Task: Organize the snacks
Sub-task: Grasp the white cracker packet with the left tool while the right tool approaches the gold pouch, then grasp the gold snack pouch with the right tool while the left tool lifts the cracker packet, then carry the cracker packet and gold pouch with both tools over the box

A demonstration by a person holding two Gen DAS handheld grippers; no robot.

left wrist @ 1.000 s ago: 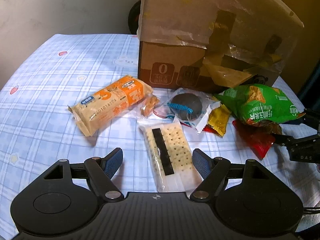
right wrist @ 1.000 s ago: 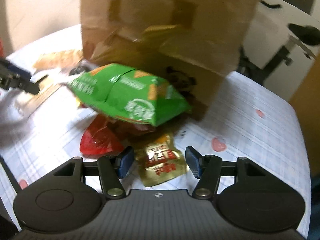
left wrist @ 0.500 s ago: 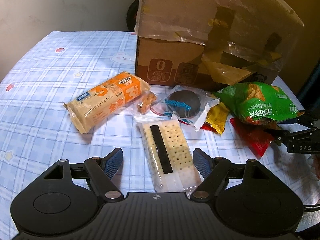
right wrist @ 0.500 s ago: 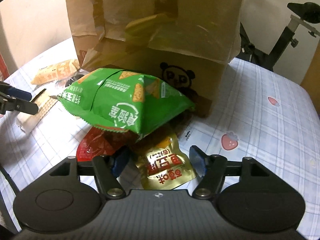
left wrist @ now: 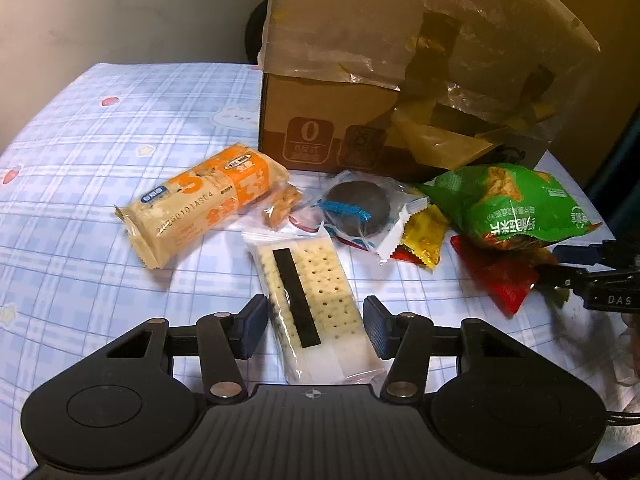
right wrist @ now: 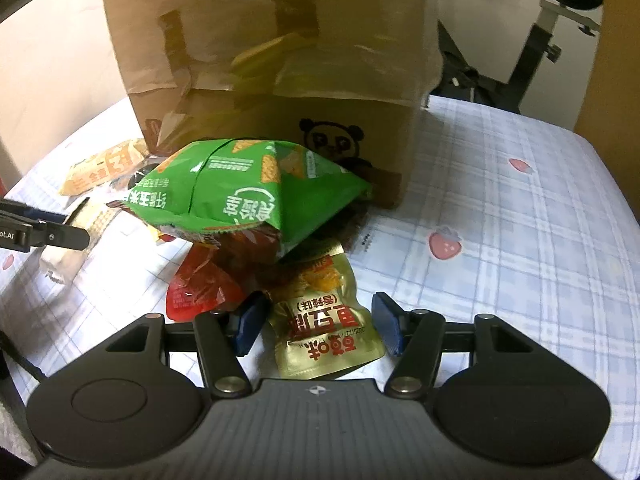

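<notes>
My left gripper [left wrist: 314,326] is open, its jaws on either side of a clear pack of square crackers [left wrist: 308,296] lying on the table. My right gripper [right wrist: 318,328] is open around a gold snack pouch [right wrist: 324,328]. A green chip bag [right wrist: 240,196] lies on red packets [right wrist: 200,292] just beyond it; the bag also shows in the left wrist view [left wrist: 508,204]. An orange biscuit pack [left wrist: 200,208], a dark round cookie in clear wrap [left wrist: 356,204] and a yellow packet [left wrist: 424,232] lie in front of a cardboard box [left wrist: 360,136].
The box [right wrist: 280,92] has raised taped flaps and stands at the back of a blue checked tablecloth [left wrist: 80,160]. An exercise bike [right wrist: 552,24] stands behind the table's far right. My right gripper's tip shows in the left wrist view [left wrist: 592,276].
Both grippers moved forward and lower. The crackers now sit further between the left jaws and the gold pouch further between the right jaws. Both stayed open.
</notes>
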